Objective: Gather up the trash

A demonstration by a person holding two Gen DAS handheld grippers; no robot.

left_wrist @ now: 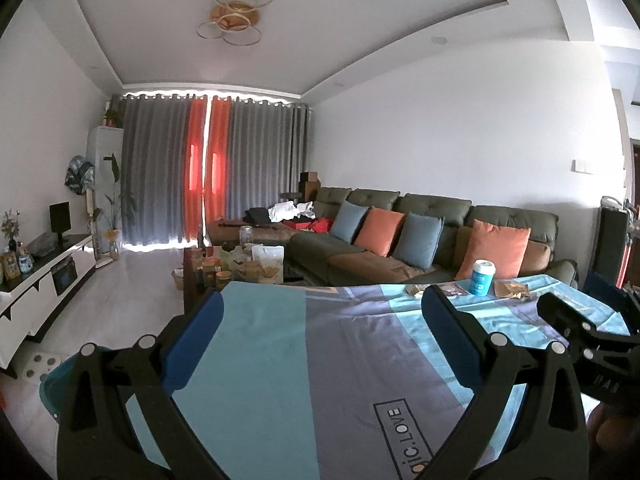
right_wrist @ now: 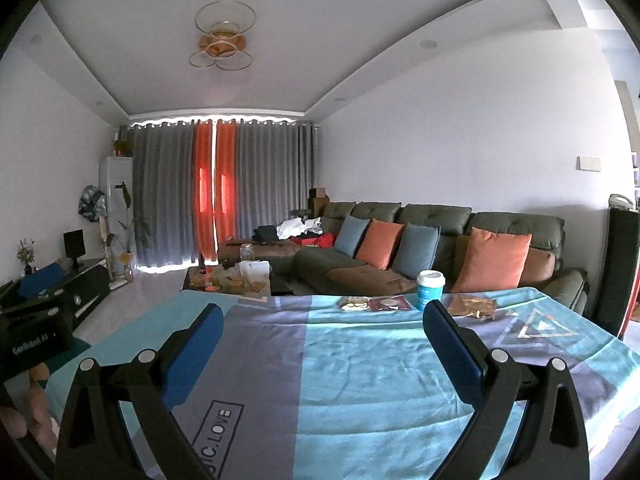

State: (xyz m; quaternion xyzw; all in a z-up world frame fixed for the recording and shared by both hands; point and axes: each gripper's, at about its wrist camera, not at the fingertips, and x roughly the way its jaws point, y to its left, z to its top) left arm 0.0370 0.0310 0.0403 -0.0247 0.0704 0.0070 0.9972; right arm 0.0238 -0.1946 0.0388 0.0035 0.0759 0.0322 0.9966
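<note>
One paper cup [right_wrist: 430, 290] stands near the far edge of the table [right_wrist: 360, 360], with three flat wrappers: a pale one [right_wrist: 352, 303], a dark red one [right_wrist: 390, 303] and a brown one [right_wrist: 472, 305]. Four cushions line the sofa [right_wrist: 516, 224]: two blue [right_wrist: 351, 235], two orange [right_wrist: 496, 260].

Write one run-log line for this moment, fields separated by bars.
stage: start | left gripper: open, empty | right gripper: open, empty | trash on far tablecloth: blue paper cup, wrappers, untouched
</note>
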